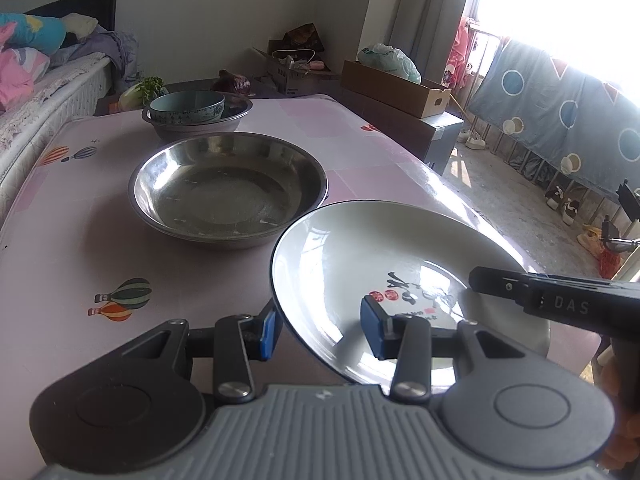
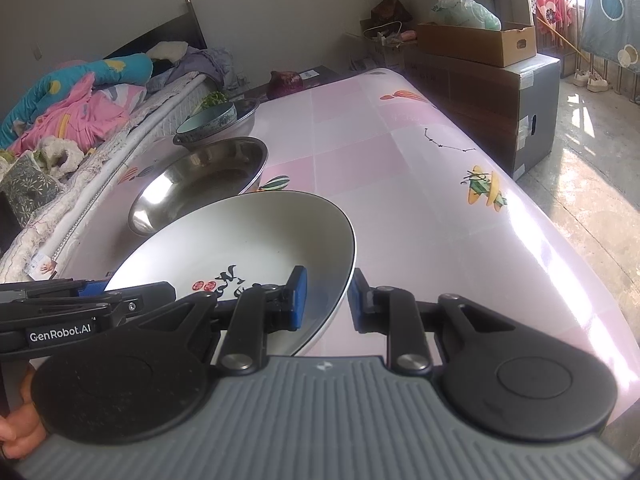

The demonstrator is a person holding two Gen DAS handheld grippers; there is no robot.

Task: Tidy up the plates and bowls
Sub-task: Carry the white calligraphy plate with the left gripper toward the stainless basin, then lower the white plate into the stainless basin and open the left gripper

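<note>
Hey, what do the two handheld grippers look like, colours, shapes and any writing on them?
Both look alike: a grey ribbed body, two round black discs at the sides, black link arms with silver screws, and blue pads on the fingers. The left gripper shows the white lettering GenRobot.AI on its side, seen from the right camera. The right gripper shows DAS on its side. No cables or sleeves are visible.

Your left gripper (image 1: 320, 326) hides the white plate's (image 1: 340, 264) near rim, and the right gripper's arm covers part of its painted characters. The blue-green bowl (image 1: 188, 107) blocks the far steel basin's (image 1: 236, 114) floor. In the right wrist view, the plate screens the near steel basin's (image 2: 208, 172) near wall.
</note>
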